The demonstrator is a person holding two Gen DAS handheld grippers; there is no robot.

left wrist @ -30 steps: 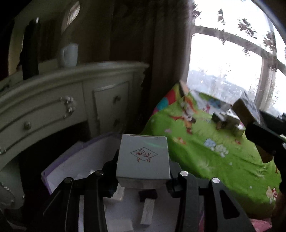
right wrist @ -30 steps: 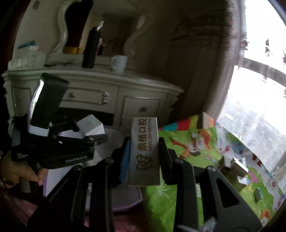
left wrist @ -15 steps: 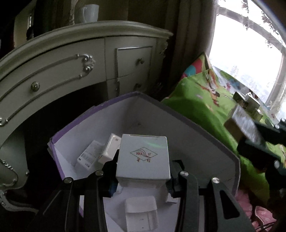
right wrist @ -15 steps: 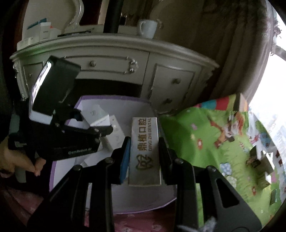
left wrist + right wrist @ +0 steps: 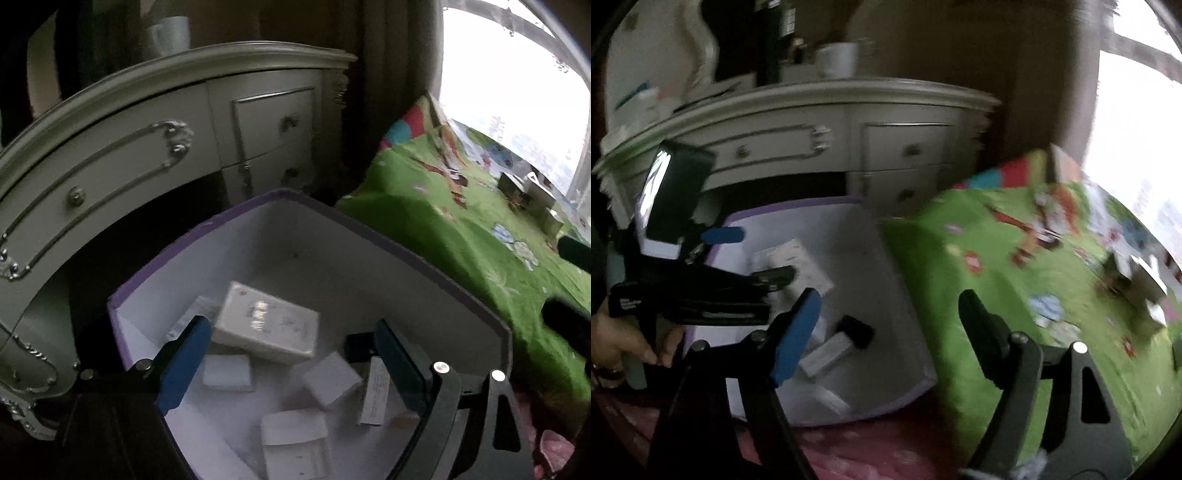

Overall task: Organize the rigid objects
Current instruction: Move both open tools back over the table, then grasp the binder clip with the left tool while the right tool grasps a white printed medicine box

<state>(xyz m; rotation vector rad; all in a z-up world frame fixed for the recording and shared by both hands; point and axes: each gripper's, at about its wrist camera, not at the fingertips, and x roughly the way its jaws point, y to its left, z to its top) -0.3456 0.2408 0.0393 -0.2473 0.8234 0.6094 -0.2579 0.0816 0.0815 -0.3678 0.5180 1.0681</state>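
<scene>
**Both boxes dropped into the bin**

Our left gripper (image 5: 291, 354) and right gripper (image 5: 890, 317) have just been opening; both now stand wide with nothing between the jaws. The white carton (image 5: 267, 325) lies tilted among small boxes in the purple-rimmed bin (image 5: 406, 254). We should lift straight up, clear of the stiff cardboard walls, before reaching for the boxes on the green mat (image 5: 443, 221).

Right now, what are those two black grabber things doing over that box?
A person is tidying small cartons into a purple-edged white box beside a green play mat. The left gripper and right gripper have just been opening and now stand empty. A flat white carton lies in the box below the left one. More cartons wait on the mat.
</scene>
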